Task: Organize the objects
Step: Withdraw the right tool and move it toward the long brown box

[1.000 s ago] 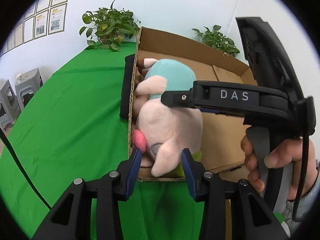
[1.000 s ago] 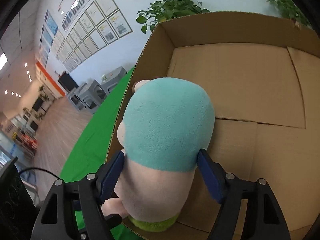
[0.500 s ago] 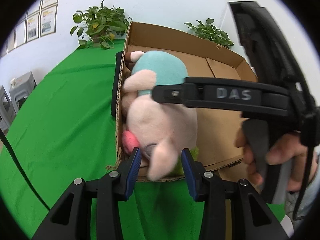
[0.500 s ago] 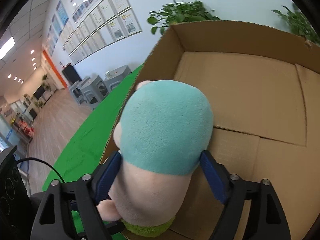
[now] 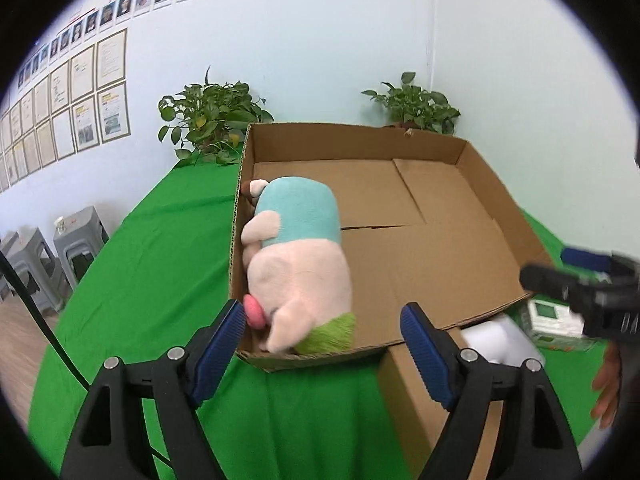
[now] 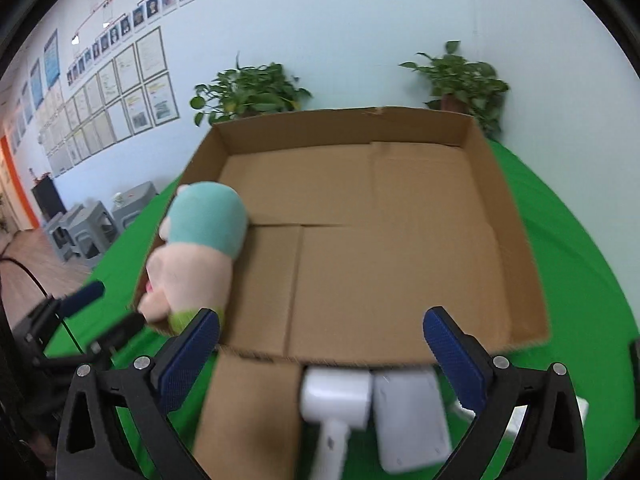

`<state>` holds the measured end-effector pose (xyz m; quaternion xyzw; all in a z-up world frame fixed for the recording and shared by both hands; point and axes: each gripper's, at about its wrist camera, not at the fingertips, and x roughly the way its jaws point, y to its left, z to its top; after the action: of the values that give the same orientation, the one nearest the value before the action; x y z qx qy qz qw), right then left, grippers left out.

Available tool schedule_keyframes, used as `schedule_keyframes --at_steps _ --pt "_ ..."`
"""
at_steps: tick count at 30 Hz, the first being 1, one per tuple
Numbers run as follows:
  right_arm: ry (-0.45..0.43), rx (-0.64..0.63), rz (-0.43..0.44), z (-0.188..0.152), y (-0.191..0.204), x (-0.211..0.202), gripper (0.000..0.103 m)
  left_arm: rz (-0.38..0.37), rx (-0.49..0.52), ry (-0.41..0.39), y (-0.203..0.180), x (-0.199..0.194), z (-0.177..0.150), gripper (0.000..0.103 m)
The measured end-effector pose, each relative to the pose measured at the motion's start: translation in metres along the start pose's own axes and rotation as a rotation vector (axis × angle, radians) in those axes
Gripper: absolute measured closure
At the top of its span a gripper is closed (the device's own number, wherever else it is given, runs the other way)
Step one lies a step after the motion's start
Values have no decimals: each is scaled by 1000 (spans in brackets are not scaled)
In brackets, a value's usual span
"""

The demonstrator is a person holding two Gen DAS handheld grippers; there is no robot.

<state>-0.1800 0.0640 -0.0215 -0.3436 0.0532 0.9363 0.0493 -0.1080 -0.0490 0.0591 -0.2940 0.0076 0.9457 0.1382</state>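
Observation:
A pink plush toy (image 5: 296,264) with a teal top and a green end lies inside the open cardboard box (image 5: 352,132), against its left wall. My left gripper (image 5: 324,324) hangs just before the box's near wall. Its jaws are opening, and the blue pads stand clear of the toy on both sides. In the right wrist view the plush toy (image 6: 200,248) sits at the left of the cardboard box (image 6: 516,240). My right gripper (image 6: 320,324) is over the near wall with its jaws opening wide and nothing between them. The left gripper (image 6: 104,314) shows at the left edge.
A white handled device (image 6: 336,396) and a white slab (image 6: 408,416) lie on the green cloth before the box, beside a folded-down flap (image 6: 252,408). A green and white carton (image 5: 556,324) lies at the right. Two potted plants (image 5: 212,116) stand behind the box.
Both grippers have let go of the plush toy and drawn back from the box. The toy now lies in the box. The right gripper has swung to the right.

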Motion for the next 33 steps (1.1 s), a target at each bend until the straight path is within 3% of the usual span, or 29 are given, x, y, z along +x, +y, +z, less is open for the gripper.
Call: schedule_keyframes --at_steps 4,7,9,10,11,13,15,16,17,18,19,21,30,33 --pt "-39 -54 -22 -37 4 -42 1 15 -38 22 -13 -11 -1 23" --pt "-82 -80 -17 -65 -4 -84 7 39 -55 -16 -27 -33 -10 26" --pt "-100 -108 -17 -83 -22 -122 22 66 -59 -21 -36 -43 -14 59" --pt "-103 -118 -20 -85 -46 -132 41 74 -57 -10 -42 -47 -16 94" --pt "-105 -124 -18 -92 -50 -141 65 83 -62 2 -45 -50 -19 101" --pt "-114 -127 -11 -102 -61 -158 85 101 -95 -21 -51 -60 -26 101" --pt "-134 -130 2 -102 -73 -158 85 121 -89 -57 -59 -70 -31 101" --pt "-138 -126 3 -107 -75 -165 76 147 -78 -72 -64 -76 -33 83" --pt "-136 -124 -4 -109 -76 -168 41 171 -69 -76 -68 -79 -34 37" --pt "-141 -119 -4 -110 -79 -166 17 182 -71 -83 -69 -82 -36 14" --pt "-171 -107 -1 -114 -81 -173 2 184 -96 -122 -67 -88 -37 0" --pt "-173 -109 -8 -116 -85 -174 0 162 -129 -157 -65 -94 -37 0" --pt "-94 -94 -12 -115 -92 -147 0 91 -58 -118 -68 -74 -36 0" --pt "-67 -89 -1 -118 -92 -138 0 41 -66 -72 -64 -63 -41 0"
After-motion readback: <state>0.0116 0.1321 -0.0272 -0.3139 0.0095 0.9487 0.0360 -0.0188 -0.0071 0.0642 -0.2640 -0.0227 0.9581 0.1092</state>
